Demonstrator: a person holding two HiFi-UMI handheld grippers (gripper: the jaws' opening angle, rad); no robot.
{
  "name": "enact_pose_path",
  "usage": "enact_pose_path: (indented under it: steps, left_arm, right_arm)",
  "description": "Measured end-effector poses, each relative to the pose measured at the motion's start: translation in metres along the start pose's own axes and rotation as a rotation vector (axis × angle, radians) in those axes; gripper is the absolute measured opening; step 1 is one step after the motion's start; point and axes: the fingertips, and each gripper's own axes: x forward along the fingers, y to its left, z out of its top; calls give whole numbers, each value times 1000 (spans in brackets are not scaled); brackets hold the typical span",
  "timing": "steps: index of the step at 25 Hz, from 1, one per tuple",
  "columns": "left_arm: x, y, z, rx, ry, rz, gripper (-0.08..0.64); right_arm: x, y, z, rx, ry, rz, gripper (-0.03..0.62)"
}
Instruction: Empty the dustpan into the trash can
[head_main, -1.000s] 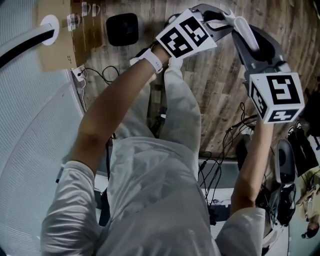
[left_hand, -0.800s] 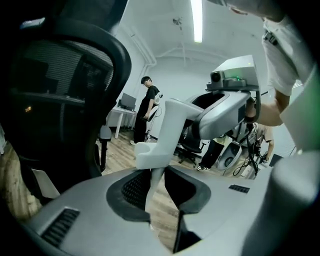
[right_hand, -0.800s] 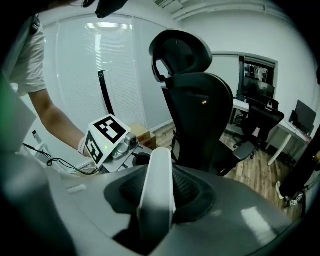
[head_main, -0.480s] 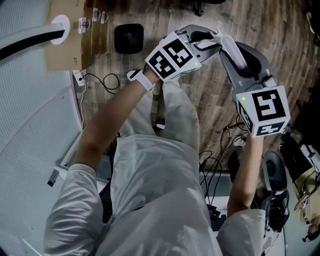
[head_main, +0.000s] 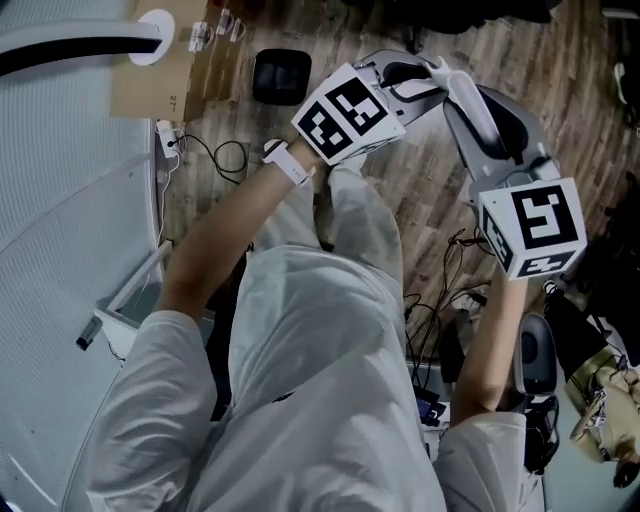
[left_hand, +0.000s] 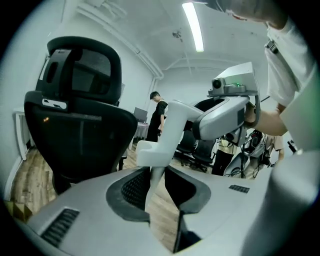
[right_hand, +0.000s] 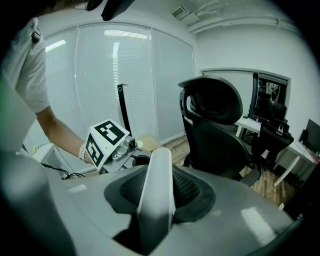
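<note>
A white handle (head_main: 470, 100) runs between my two grippers, held up in front of the person's chest; no pan shows in any view. My right gripper (head_main: 455, 85) is shut on the handle (right_hand: 157, 185), which fills the gap between its pads. My left gripper (head_main: 405, 75) meets the handle's far end, and a thin white stem (left_hand: 151, 182) of that end is pinched at its jaw tips. From the left gripper view the right gripper (left_hand: 225, 107) sits just beyond the jaws. A black square bin (head_main: 280, 75) stands on the wooden floor below, left of both grippers.
A black office chair (left_hand: 80, 115) (right_hand: 215, 130) stands close ahead. A cardboard box (head_main: 170, 70) lies beside the bin. Cables (head_main: 440, 300) trail over the floor at the person's right. A person (left_hand: 159, 117) stands further back in the room.
Both grippers have risen together with the white handle still between them. The floor and the black bin now look farther below and have slid right in the head view.
</note>
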Motion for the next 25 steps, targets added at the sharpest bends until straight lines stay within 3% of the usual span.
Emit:
enact_pose_path:
  steps: [13,25]
  left_arm:
    - [-78,14,68,25,-69,110,98]
    - [-162,32,108,67,-97,234,98]
  right_arm:
    - [-17,36,94,-145,-100,83,137]
    - [-17,87,172,-207,-230,176,137]
